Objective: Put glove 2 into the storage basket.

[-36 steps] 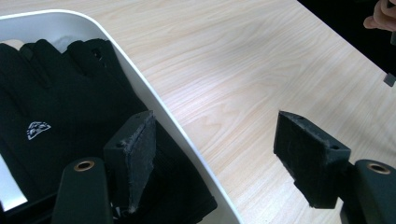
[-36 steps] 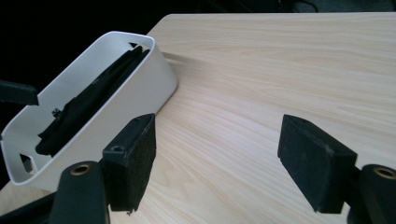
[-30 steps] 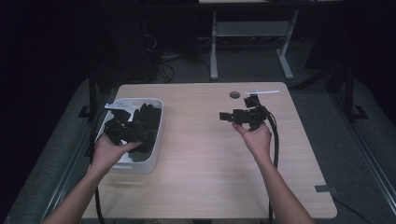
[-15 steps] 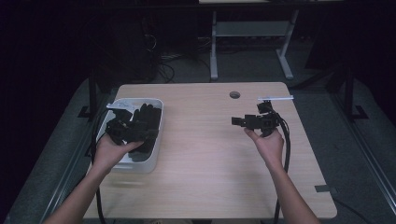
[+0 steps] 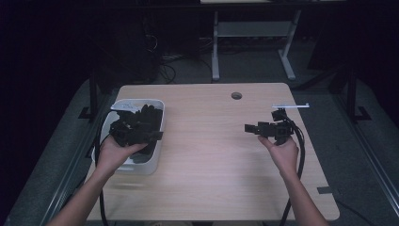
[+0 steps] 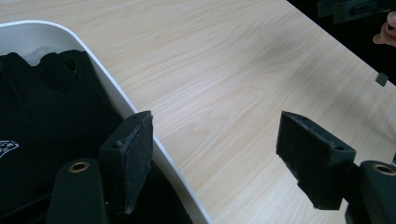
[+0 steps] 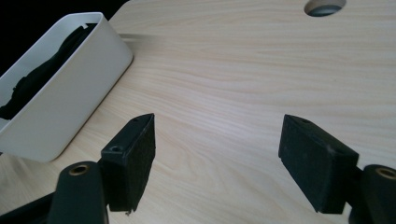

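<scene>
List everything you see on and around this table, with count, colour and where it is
Bin: one, white, on the table's left side.
Gloves: dark pile, black, inside the bin; how many I cannot tell.
Table: one, light wood, centre, with a round cable hole near its far edge.
Strip: one, pale, thin, near the far right edge of the table.
Desk frame: one, grey, on the floor beyond the table.
Left gripper: one, black, open, one jaw over the bin's rim, the other over the tabletop.
Right gripper: one, black, open, above bare tabletop, holding nothing.
Hands: two, left, right.
</scene>
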The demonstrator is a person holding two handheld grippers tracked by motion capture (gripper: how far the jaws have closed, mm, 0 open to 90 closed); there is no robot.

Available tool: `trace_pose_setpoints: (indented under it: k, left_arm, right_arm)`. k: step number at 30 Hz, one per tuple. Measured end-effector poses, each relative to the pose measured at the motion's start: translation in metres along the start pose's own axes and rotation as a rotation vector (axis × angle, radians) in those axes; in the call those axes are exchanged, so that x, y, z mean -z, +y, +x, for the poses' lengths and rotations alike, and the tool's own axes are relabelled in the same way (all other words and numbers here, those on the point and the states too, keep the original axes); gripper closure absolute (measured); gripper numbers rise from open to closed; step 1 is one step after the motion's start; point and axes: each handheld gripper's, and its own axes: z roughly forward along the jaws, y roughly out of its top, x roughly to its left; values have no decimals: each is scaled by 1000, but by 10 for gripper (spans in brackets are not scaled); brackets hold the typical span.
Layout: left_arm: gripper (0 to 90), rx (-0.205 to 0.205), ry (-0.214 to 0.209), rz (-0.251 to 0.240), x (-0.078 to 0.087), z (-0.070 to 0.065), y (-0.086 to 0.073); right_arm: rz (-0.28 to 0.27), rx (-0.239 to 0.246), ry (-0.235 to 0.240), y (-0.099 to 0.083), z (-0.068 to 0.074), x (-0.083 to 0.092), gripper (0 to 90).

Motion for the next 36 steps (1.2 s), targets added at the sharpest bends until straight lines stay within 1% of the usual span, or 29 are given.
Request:
trace_pose_setpoints:
  k: [2, 8, 13, 14, 16, 19, 22, 25, 26, 27, 31, 36]
  left_arm:
    - [267, -1, -3, 0, -1, -1, 0]
    - [260, 0, -11, 1, -6, -5, 2]
    - [257, -10, -22, 1, -10, -10, 2]
    - [256, -18, -23, 1, -10, -12, 2]
    - [253, -15, -28, -1, -13, -15, 2]
    - [243, -24, -30, -6, -15, -20, 2]
    - [234, -24, -34, -22, -17, -25, 2]
    - [229, -35, -41, -18, -20, -30, 1]
    - [223, -31, -44, -18, -22, -33, 1]
    - [220, -41, -47, -18, -23, -34, 2]
    - [217, -47, -55, -18, -29, -41, 1]
    - [208, -55, -58, -11, -37, -47, -1]
  right_arm:
    - [-9, -6, -1, -3, -3, 3, 269]
    - [-7, -17, -12, -12, -13, 10, 264]
    - [-5, -33, -13, -20, -20, 16, 261]
    - [-6, -38, -14, -22, -22, 17, 261]
    - [-9, -39, -17, -25, -24, 19, 261]
    - [-1, -44, -21, -29, -27, 22, 251]
    - [-3, -47, -24, -34, -30, 26, 251]
    - [-3, -47, -30, -40, -34, 30, 251]
    - [2, -50, -33, -41, -36, 31, 251]
    - [-4, -49, -35, -43, -37, 33, 251]
    - [-14, -63, -37, -50, -44, 38, 252]
    - [-9, -76, -47, -61, -52, 43, 252]
